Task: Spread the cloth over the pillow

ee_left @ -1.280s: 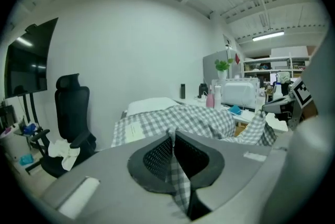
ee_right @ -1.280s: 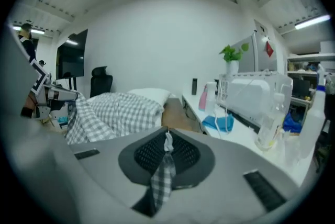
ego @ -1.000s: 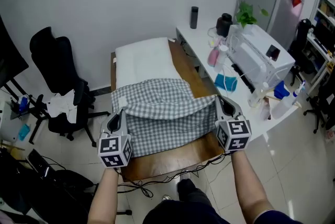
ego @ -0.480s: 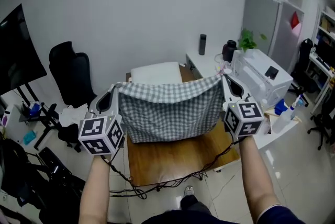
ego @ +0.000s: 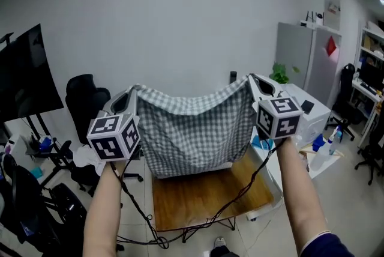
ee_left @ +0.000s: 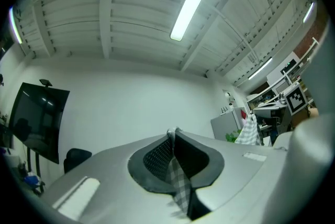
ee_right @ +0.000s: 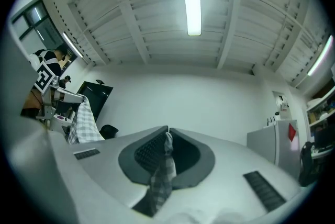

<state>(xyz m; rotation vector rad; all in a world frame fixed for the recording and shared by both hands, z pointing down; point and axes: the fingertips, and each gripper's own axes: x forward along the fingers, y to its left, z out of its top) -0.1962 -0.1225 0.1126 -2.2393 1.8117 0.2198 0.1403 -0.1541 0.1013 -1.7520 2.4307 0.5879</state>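
While you grip it by its two upper corners, a thin grey-and-white checked fabric cloth (ego: 192,130) hangs in the air in front of you like a small curtain. Your left tool (ego: 133,95) is closed tight on the cloth's upper left corner, and your right tool (ego: 253,83) is closed tight on the upper right corner. Each gripper view shows a narrow strip of check pinched between dark, dimpled pads (ee_left: 157,157).

Between your hands the top edge sags in a shallow curve. Below it the weave falls in soft, loose folds, and the lower hem ends just above the far part of a brown wooden tabletop (ego: 204,199). The pillow lies behind the hanging cloth and cannot be made out.

By the look of it, this is the lifting and opening step, with the spreading not yet done. The next move calls for carrying the cloth forward over the pillow and lowering both hands evenly, so the far hem lands first. A fabric this light and limp will likely billow and crease, so hold both corners until it lies flat.
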